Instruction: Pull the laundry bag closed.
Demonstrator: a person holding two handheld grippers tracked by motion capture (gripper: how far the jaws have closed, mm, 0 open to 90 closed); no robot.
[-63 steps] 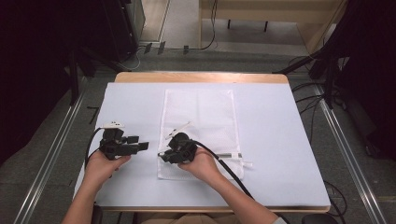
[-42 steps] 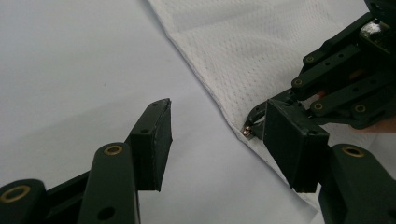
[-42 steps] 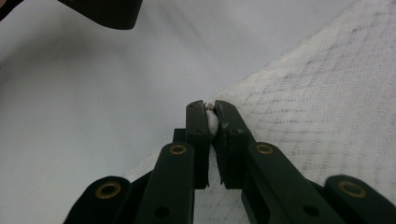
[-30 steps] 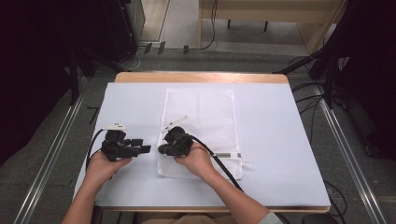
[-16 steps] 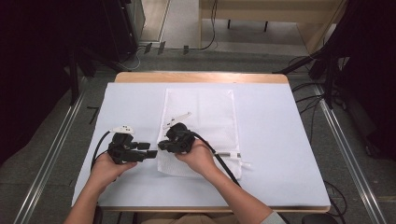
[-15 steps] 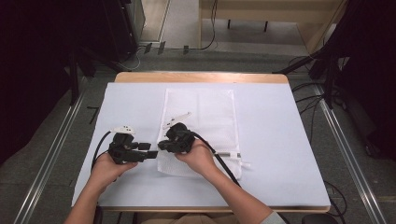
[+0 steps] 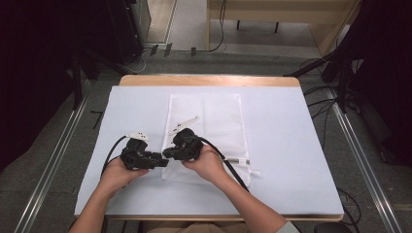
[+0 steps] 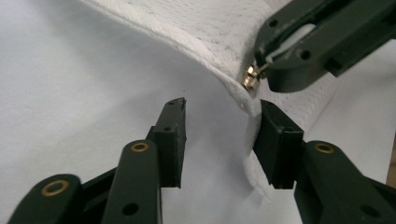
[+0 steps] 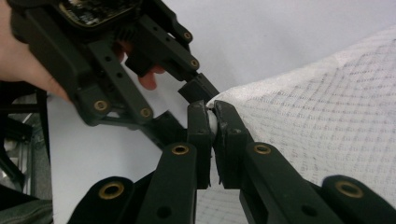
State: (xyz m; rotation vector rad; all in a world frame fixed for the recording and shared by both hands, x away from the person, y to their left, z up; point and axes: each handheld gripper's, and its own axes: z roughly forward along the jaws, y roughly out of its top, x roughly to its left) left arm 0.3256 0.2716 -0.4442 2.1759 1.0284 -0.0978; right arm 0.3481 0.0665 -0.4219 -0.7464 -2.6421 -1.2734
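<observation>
A white mesh bag (image 7: 214, 116) lies flat on the white table cover (image 7: 296, 136), its long side running away from me. My right gripper (image 7: 168, 152) is shut on the bag's near left edge (image 9: 317, 102) and holds that edge slightly lifted, seen close in the right gripper view (image 9: 210, 116). My left gripper (image 7: 159, 157) points right, its jaws open (image 8: 222, 135) around the same lifted edge (image 8: 205, 28). One pad (image 8: 275, 140) touches the fabric just below the right gripper's tip (image 8: 261, 70). The left gripper (image 9: 184, 109) stands directly in front of the right one.
A zipper pull with a white tab (image 7: 245, 165) lies at the bag's near right corner. The right gripper's cable (image 7: 233, 170) trails over the bag. A wooden table edge (image 7: 209, 80) shows at the back, with metal rails (image 7: 53, 160) along both sides.
My left gripper has moved right until its jaws straddle the bag's edge. The right gripper has shifted a little left and away, still holding the edge.
</observation>
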